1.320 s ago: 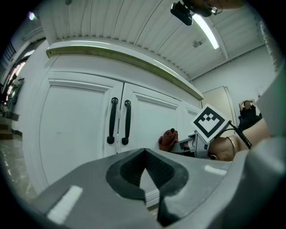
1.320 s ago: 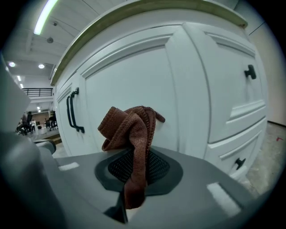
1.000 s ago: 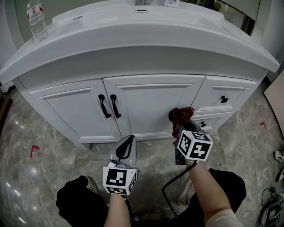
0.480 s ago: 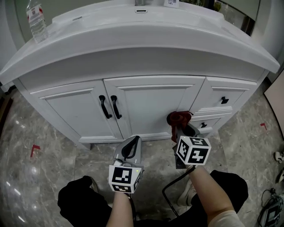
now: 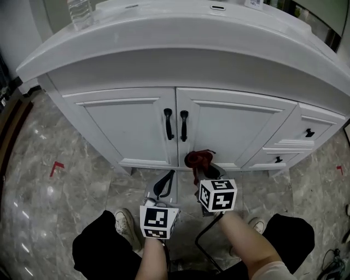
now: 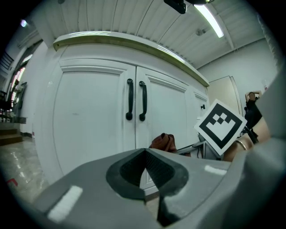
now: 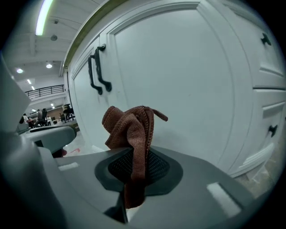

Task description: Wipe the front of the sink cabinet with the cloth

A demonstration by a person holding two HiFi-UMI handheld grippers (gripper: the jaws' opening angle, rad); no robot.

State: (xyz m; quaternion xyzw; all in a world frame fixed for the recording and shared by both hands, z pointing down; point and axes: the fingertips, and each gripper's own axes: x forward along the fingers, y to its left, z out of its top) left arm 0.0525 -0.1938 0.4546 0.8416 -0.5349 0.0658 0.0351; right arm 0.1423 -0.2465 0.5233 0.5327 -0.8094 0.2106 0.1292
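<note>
The white sink cabinet (image 5: 136,123) has two doors with black handles (image 5: 176,124) side by side. My right gripper (image 5: 201,167) is shut on a bunched reddish-brown cloth (image 5: 198,159) and holds it low in front of the right door (image 5: 235,131). In the right gripper view the cloth (image 7: 132,129) sticks up from the shut jaws, close to the door panel (image 7: 187,76); I cannot tell whether it touches. My left gripper (image 5: 164,185) is shut and empty, below the door handles. In the left gripper view the handles (image 6: 136,99) lie ahead and the cloth (image 6: 163,142) shows to the right.
A curved white countertop (image 5: 180,44) overhangs the doors. Drawers with black knobs (image 5: 309,133) are on the right. A water bottle (image 5: 80,12) stands at the back left. A red mark (image 5: 55,167) is on the marble floor; a shoe (image 5: 126,225) and a black cable (image 5: 205,249) are below.
The view has swung so the cabinet doors sit further right. Both grippers now sit in front of the middle doors, with the cloth at the bottom of the right door instead of near the drawers.
</note>
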